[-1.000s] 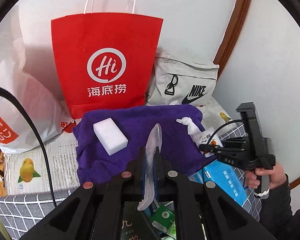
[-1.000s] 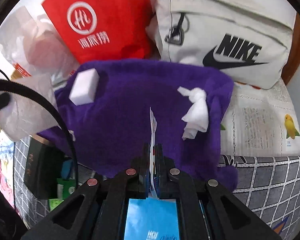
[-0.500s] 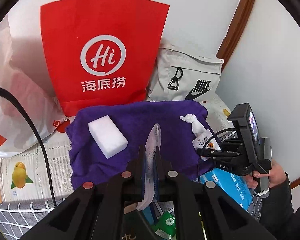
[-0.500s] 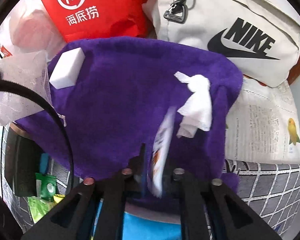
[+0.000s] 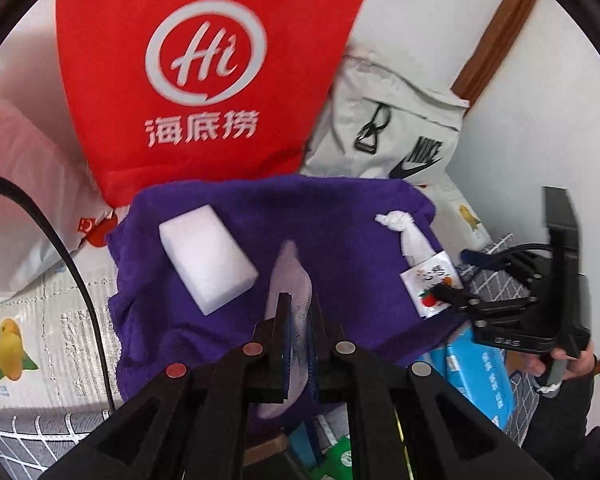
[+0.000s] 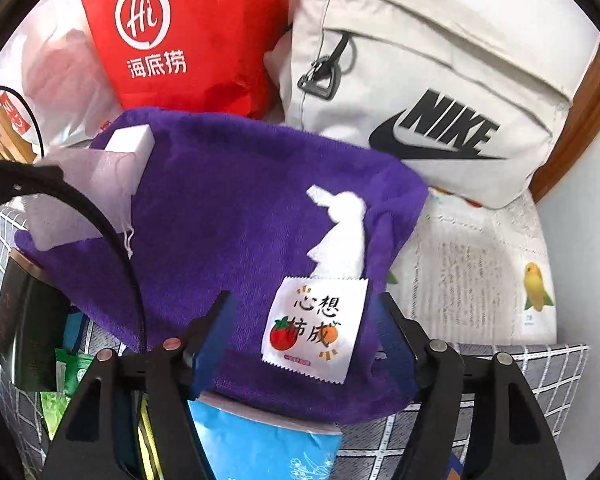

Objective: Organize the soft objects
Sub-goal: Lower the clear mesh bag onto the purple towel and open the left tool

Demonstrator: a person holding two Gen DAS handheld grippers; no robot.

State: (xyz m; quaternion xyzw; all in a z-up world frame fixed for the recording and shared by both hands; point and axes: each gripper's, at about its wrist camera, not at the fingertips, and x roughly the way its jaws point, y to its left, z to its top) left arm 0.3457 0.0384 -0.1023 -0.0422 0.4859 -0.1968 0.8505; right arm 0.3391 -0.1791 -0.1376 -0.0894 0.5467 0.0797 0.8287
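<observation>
A purple towel [image 5: 340, 216] [image 6: 236, 220] is spread out. On it lie a white sponge block [image 5: 206, 258] [image 6: 130, 142], a knotted white tissue [image 5: 406, 234] [image 6: 344, 232] and a white wet-wipe packet [image 5: 430, 284] [image 6: 316, 332] with a tomato picture. My left gripper [image 5: 298, 320] is shut on a sheer white mesh pouch [image 5: 290, 276] [image 6: 80, 196], held over the towel's front. My right gripper [image 6: 304, 320] [image 5: 452, 296] is open, its jaws apart on either side of the packet, which lies flat on the towel.
A red paper bag [image 5: 204, 72] [image 6: 188, 32] and a grey Nike bag [image 5: 396, 136] [image 6: 432, 100] stand behind the towel. A white plastic bag [image 5: 24, 208] is at the left. A blue pack [image 6: 260, 440] and a black box [image 6: 24, 340] lie at the front.
My right gripper opened and let the packet drop flat onto the towel below the tissue. My left gripper moved forward over the towel, still holding the mesh pouch.
</observation>
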